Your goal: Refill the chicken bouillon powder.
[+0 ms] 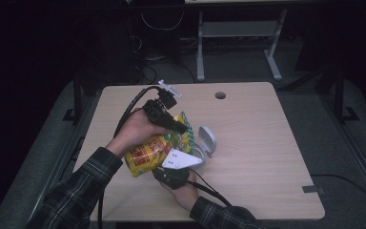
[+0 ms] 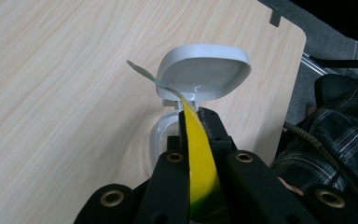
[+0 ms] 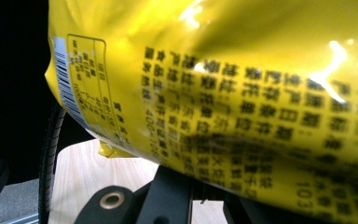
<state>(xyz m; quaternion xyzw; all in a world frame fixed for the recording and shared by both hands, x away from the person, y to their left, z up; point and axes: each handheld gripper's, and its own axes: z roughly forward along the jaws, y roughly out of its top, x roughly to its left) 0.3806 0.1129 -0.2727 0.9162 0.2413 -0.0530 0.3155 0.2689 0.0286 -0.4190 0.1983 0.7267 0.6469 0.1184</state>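
High view: both grippers hold a yellow snack bag [image 1: 150, 153] above the table [image 1: 267, 143], beside a white container [image 1: 208, 141] with its lid up. Left gripper [image 2: 193, 122] pinches the bag's top edge between its jaws — likely to steady or tear it. Right gripper [image 1: 174, 164] sits under the bag; jaw state — cannot tell.
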